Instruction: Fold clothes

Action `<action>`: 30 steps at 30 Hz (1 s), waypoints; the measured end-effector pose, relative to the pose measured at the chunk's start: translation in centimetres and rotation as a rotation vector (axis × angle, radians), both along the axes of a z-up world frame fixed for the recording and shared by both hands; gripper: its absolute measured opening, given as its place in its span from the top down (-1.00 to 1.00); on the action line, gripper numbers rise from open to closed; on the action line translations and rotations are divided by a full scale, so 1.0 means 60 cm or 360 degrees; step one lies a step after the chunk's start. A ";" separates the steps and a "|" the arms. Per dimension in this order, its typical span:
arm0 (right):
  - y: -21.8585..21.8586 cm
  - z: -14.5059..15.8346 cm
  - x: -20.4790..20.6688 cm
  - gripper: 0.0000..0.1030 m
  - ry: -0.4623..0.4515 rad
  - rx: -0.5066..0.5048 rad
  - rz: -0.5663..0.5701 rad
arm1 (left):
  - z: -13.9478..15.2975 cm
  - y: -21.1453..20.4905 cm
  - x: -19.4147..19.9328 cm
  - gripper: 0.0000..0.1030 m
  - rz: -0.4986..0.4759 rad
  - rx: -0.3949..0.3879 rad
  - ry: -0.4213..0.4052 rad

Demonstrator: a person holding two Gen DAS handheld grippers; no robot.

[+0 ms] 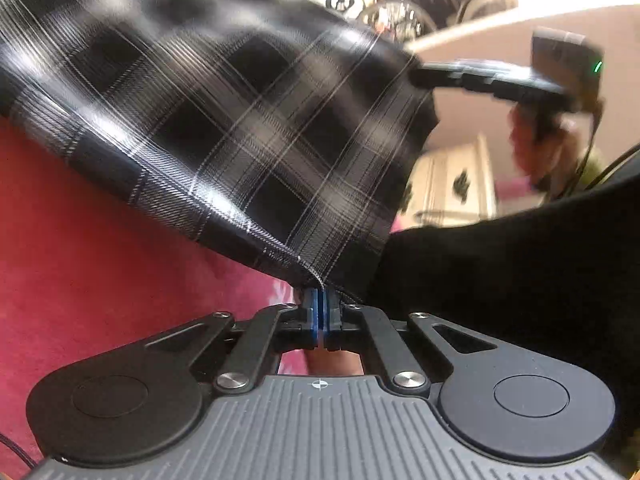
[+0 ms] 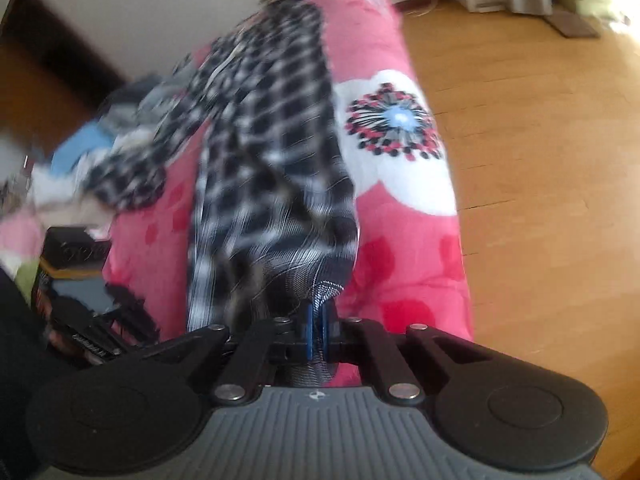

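Got my left claw (image 1: 319, 312) and right claw (image 2: 318, 332) both pinched tight on the black-and-white plaid cotton shirt (image 1: 224, 120), which hangs stretched above the pink flowered fleece blanket (image 2: 404, 208). I'd keep both corners level and taut before laying it flat. No baskets or bins showing anywhere.

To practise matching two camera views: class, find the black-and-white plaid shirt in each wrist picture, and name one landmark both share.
Left wrist: plaid shirt fills the upper left, one edge pinched in the left gripper.
Right wrist: it runs up the centre from the right gripper.
Shared landmark: the pink blanket beneath.
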State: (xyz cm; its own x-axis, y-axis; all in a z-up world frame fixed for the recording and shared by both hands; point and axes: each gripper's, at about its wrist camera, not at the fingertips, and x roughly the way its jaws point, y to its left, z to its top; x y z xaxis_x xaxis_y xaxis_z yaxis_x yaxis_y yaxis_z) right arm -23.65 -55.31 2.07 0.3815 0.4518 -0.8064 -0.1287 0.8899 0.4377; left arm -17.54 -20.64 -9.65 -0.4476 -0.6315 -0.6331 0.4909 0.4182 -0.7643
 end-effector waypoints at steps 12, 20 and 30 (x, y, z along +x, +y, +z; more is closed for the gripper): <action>-0.009 -0.111 0.002 0.84 0.0365 -0.0224 -0.0085 | -0.030 0.018 -0.024 1.00 -0.0098 0.0228 -0.0077; -0.042 -0.118 0.005 0.22 0.0261 0.0012 -0.0239 | -0.029 0.009 -0.026 1.00 -0.0090 0.0229 -0.0093; 0.017 -0.114 -0.035 0.92 0.0162 -0.0246 -0.0094 | 0.009 0.042 -0.026 1.00 -0.0031 0.0049 -0.0170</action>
